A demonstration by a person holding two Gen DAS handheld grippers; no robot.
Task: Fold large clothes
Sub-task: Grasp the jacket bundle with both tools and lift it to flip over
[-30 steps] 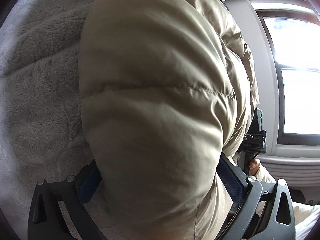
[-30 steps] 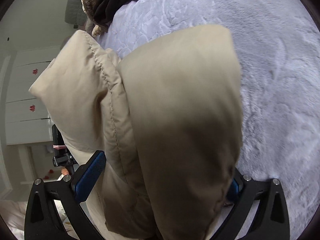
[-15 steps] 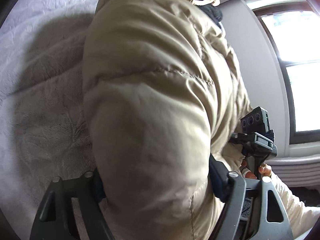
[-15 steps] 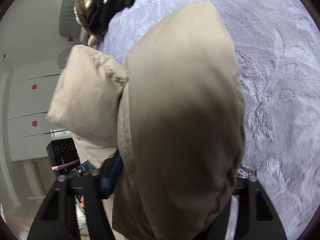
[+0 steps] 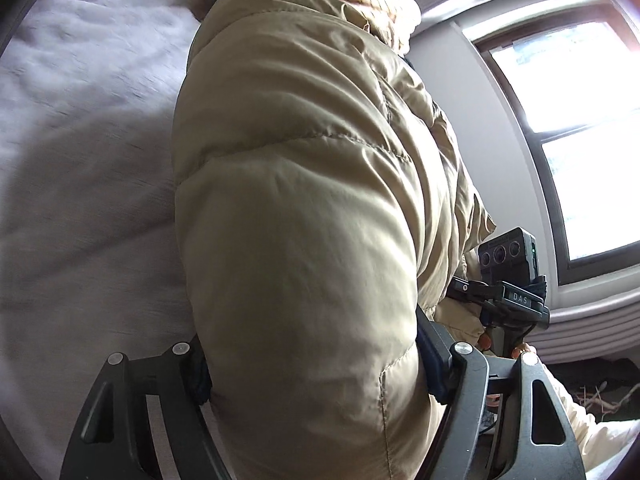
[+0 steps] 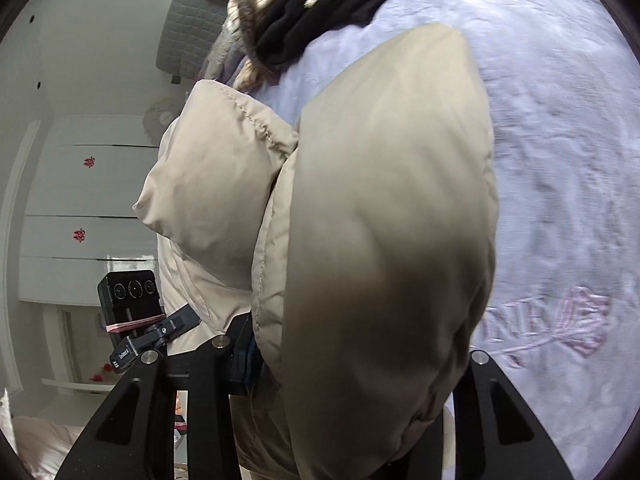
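Lifting the jacket [image 5: 304,216] off the bed [image 5: 80,160] for a fold.
My left gripper [image 5: 316,376] holds it; my right gripper [image 6: 352,364] has just been closing on it; next, carry both across evenly.

so the puffy beige quilted jacket [image 5: 304,216] sits between both grippers' pads, over the pale fuzzy bedspread [image 6: 560,160], window [image 5: 568,120] off right, black-and-striped clothes pile [image 6: 304,12] behind.

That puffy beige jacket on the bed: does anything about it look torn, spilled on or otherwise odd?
Nothing stands out. The jacket is only bunched where both sets of jaws pinch it above the blanket; no tear or stain shows on what is visible.
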